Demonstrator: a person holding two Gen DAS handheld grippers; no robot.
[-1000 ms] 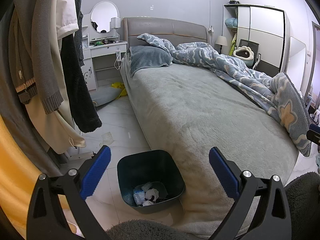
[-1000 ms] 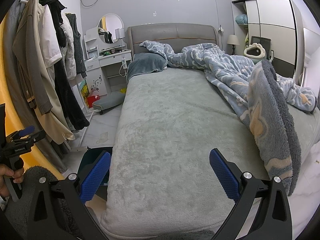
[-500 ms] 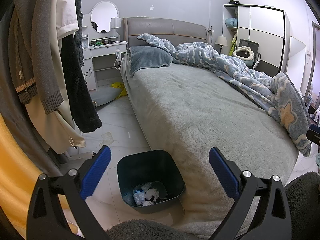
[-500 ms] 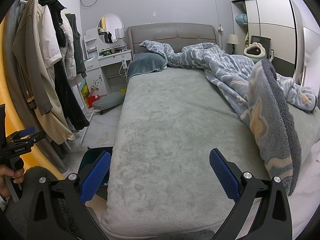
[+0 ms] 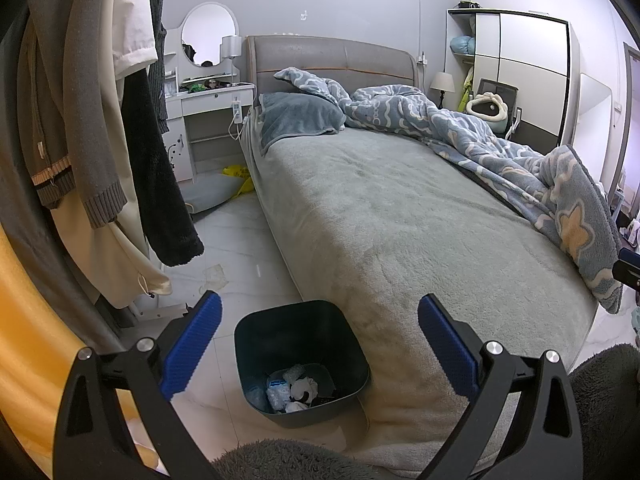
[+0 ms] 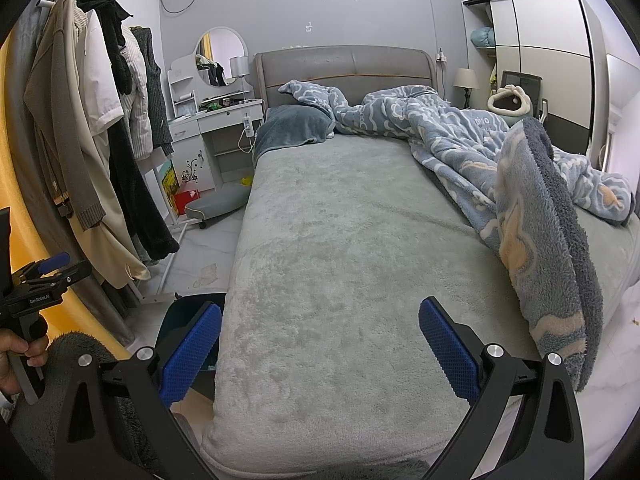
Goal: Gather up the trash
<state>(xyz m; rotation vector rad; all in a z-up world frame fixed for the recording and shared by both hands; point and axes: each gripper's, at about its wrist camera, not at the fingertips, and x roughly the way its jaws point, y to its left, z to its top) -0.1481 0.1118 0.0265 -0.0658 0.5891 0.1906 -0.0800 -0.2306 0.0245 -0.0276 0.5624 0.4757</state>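
A dark square trash bin (image 5: 256,328) stands on the floor by the bed's near left corner, with crumpled white and blue trash (image 5: 294,386) at its bottom. My left gripper (image 5: 319,346) hangs open above and in front of the bin, nothing between its fingers. In the right wrist view only a corner of the bin (image 6: 188,312) shows beside the bed. My right gripper (image 6: 320,350) is open over the foot of the grey bed (image 6: 340,260), holding nothing. A crumpled scrap (image 5: 214,274) lies on the floor tiles past the bin.
Coats on a clothes rack (image 6: 100,140) crowd the left side. A blue patterned blanket (image 6: 528,200) is heaped on the bed's right. A white dresser (image 5: 208,120), a grey cushion (image 6: 218,202) and a yellow bag (image 5: 240,178) sit at the far left floor. A hand (image 6: 12,356) holds the other gripper.
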